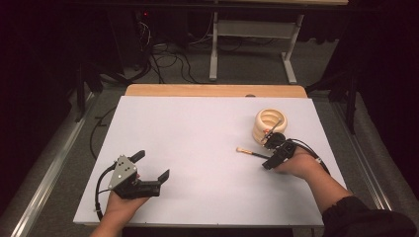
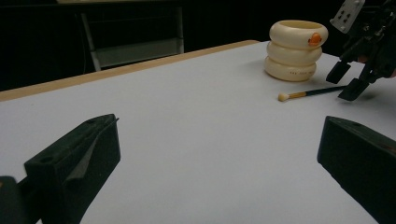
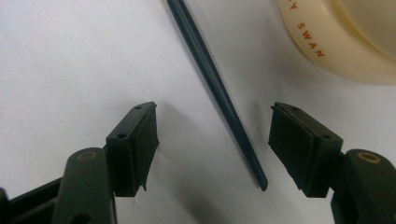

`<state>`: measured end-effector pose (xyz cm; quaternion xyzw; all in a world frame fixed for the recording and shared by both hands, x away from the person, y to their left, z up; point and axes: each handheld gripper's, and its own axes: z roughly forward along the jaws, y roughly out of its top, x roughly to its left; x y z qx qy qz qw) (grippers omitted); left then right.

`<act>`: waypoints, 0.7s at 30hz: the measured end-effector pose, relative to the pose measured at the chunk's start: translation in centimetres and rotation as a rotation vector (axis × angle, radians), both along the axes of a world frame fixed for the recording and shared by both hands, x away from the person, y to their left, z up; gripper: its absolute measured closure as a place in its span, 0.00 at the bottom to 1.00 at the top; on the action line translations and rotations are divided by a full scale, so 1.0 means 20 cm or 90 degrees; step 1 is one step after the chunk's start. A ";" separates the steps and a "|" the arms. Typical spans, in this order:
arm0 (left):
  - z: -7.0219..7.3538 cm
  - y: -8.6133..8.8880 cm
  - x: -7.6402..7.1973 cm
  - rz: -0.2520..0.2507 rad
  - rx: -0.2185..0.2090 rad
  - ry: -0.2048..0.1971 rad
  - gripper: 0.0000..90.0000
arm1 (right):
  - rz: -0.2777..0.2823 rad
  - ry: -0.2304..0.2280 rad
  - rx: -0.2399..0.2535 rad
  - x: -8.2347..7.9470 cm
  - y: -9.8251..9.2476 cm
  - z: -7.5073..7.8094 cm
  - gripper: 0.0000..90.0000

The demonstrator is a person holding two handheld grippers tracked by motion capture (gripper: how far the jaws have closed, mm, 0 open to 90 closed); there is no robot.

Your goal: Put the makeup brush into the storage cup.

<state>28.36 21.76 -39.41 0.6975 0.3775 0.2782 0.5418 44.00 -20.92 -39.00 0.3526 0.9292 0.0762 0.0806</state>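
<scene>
a white table point(image 1: 197, 148) stands in a dark room, with a cream ringed holder point(image 1: 268, 124) near its far right side. a thin dark brush point(image 1: 252, 153) lies flat on the table just beside the holder. the right gripper point(image 3: 212, 144) hangs over the handle end, jaws apart on either side of it, not touching. the left gripper point(image 1: 150, 168) rests near the front left, jaws wide open around nothing.
</scene>
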 end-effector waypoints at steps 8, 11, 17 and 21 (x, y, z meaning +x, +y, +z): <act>0.00 0.00 0.00 0.000 -0.001 0.000 0.00 | -0.004 0.020 0.015 0.00 0.00 -0.01 0.45; 0.00 0.00 0.00 -0.003 0.003 0.001 0.00 | -0.002 0.022 0.016 0.00 0.00 -0.01 0.47; 0.00 0.00 0.00 -0.001 -0.001 0.001 0.00 | 0.003 0.018 0.022 -0.01 -0.01 -0.01 0.56; 0.00 0.00 0.00 -0.001 0.000 0.000 0.00 | 0.007 0.021 0.021 -0.01 -0.01 -0.01 0.61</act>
